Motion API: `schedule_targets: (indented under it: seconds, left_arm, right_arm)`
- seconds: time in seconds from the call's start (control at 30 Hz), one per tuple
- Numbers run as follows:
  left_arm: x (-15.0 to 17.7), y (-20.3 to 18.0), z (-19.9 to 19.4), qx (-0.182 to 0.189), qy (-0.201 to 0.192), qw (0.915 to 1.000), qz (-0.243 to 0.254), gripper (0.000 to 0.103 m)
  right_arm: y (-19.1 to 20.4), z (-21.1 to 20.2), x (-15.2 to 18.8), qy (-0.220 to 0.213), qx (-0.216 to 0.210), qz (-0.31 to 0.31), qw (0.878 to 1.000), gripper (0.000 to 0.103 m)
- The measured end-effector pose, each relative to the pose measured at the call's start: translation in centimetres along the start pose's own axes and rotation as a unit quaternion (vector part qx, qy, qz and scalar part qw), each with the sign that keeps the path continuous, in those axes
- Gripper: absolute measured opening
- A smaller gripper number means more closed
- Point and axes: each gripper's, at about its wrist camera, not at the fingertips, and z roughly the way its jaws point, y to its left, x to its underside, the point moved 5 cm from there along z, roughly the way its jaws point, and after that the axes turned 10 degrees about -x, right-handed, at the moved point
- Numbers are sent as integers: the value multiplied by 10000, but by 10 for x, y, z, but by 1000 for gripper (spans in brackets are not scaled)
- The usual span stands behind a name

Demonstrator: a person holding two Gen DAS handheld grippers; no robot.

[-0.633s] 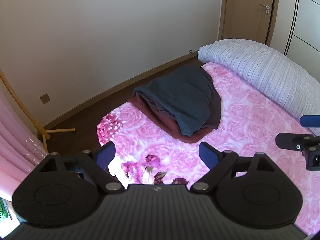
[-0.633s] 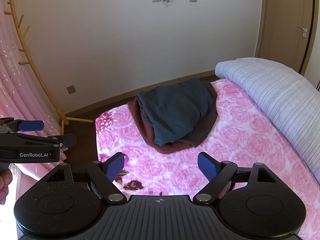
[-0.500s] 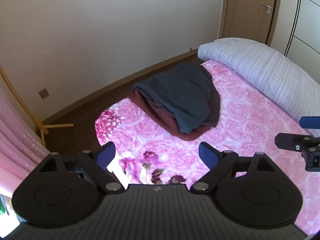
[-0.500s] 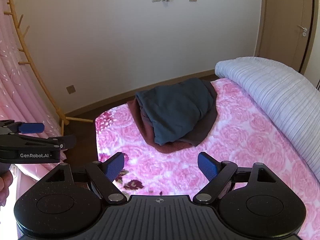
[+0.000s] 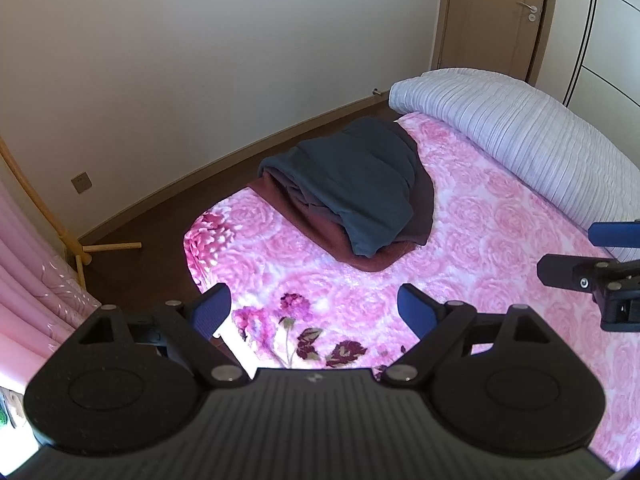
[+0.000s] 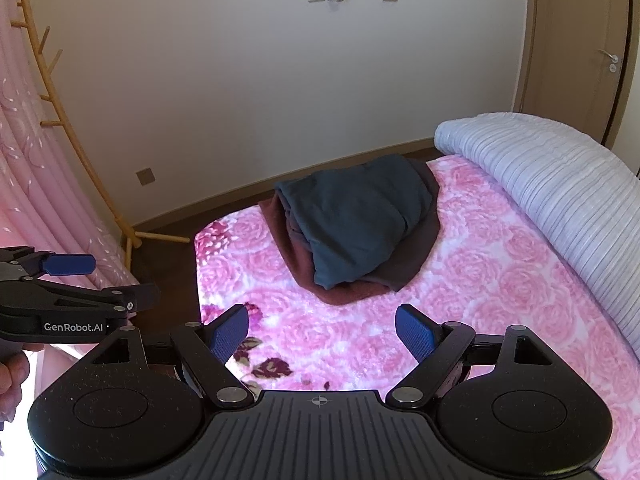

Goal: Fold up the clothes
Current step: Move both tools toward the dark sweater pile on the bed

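Lying on the bed: a pile of clothes (image 5: 352,196) is seen near the far corner of the pink rose-patterned bedspread (image 5: 500,248), well apart from both grippers.
Top garment: a dark teal garment (image 6: 360,220) is loosely bunched on top, with folds gathered at its left edge.
Lower garments: a maroon garment (image 5: 316,236) is spread underneath and shows at the near and left edges; a dark brownish-grey garment (image 6: 420,256) is seen on the right side, between the two.
Left gripper (image 5: 314,310): it is held above the near end of the bedspread with the blue pads (image 5: 210,314) spread wide apart; nothing is held between them.
Right gripper (image 6: 322,334): it is likewise held over the bedspread with the jaws wide apart and nothing is gripped; the pile is seen ahead, beyond the fingertips.
Relative position: each gripper is seen at the edge of the other's view, side by side.
Quilt: a grey-white striped quilt (image 5: 520,132) is rolled along the right side of the bed, just beside the pile's far end.
Surroundings: a wooden coat rack (image 6: 60,112) and a pink curtain (image 6: 24,160) are seen at the left, and a door (image 5: 504,16) at the far right.
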Motion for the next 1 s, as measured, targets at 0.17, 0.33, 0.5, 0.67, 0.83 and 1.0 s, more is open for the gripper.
schedule_targets:
  seconds: [0.17, 0.33, 0.5, 0.67, 0.83, 1.0]
  left_arm:
    - [4, 2, -1, -11, 29, 10000, -38, 88]
    - [5, 5, -2, -15, 40, 10000, -54, 88]
    - [5, 6, -2, -17, 53, 10000, -66, 88]
    - [8, 7, -2, -22, 62, 10000, -64, 88]
    - [9, 8, -3, -32, 67, 10000, -65, 88]
    - [11, 10, -3, -72, 87, 9999, -95, 88]
  right_arm:
    - [-1, 0, 0, 28, 16, 10, 10000, 84]
    - [-1, 0, 1, 57, 32, 20, 10000, 84]
    - [-2, 0, 1, 85, 54, 15, 9999, 84]
    - [-1, 0, 2, 112, 102, -25, 9999, 84]
    - [1, 1, 2, 128, 104, -49, 9999, 84]
    - [3, 3, 3, 153, 77, -65, 9998, 84]
